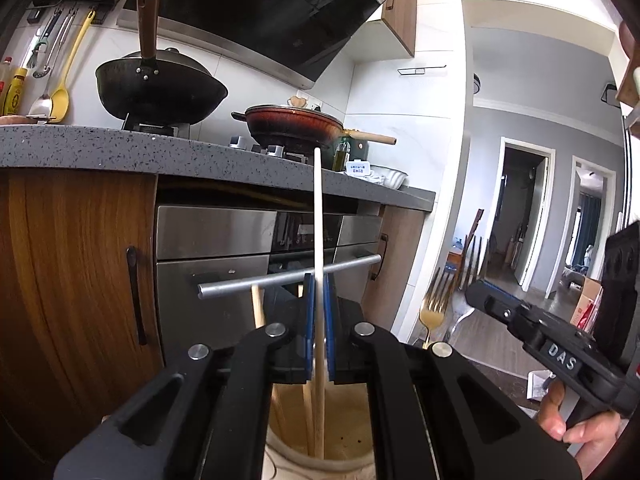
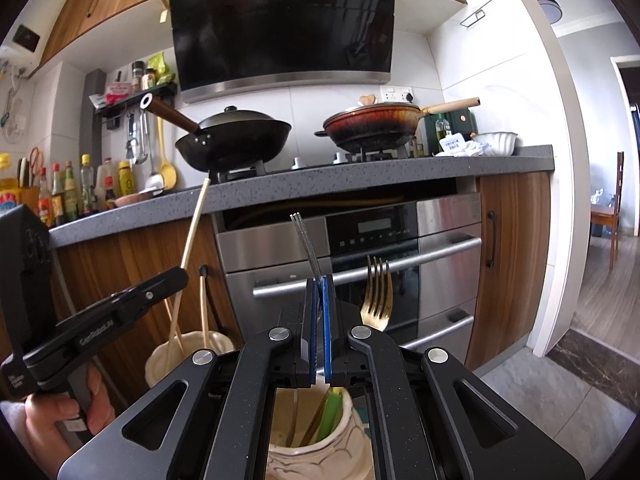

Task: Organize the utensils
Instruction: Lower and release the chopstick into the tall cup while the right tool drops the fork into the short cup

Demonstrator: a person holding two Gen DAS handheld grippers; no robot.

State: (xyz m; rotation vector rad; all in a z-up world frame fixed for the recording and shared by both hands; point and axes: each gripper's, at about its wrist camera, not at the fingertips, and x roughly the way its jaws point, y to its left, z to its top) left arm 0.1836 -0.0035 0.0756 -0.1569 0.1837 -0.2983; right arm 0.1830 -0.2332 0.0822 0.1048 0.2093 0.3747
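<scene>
My left gripper [image 1: 319, 320] is squeezed tight on a long pale chopstick [image 1: 317, 216]. The chopstick stands almost straight up between the blue pads [image 1: 308, 328]. Its bottom end goes down into a cream holder [image 1: 320, 452] right under the gripper. More chopsticks [image 1: 258, 308] stand in that same holder.

My right gripper [image 2: 320, 320] is squeezed tight on a silver fork [image 2: 306, 240]. The prongs point up and lean a bit to the left. The handle goes down between the pads into a second cream jar [image 2: 316, 456] just below. In that jar I can see a gold fork [image 2: 377, 292] standing with its prongs up, and something green [image 2: 332, 408] beside it. I cannot tell what the green thing is.

The two holders stand near each other. In the right wrist view the chopstick holder [image 2: 188, 354] is off to the left, with the left gripper above it and a hand [image 2: 52, 420] on its grip. In the left wrist view another hand [image 1: 576, 420] holds the right gripper.

Behind all this is a shiny oven [image 2: 360, 264] with a long bar handle. Above it is a grey counter [image 2: 360, 170]. On the stove sit a black wok [image 2: 236, 140] and a brown pan [image 2: 374, 124]. Sauce bottles [image 2: 72, 192] stand on the counter to the left.
</scene>
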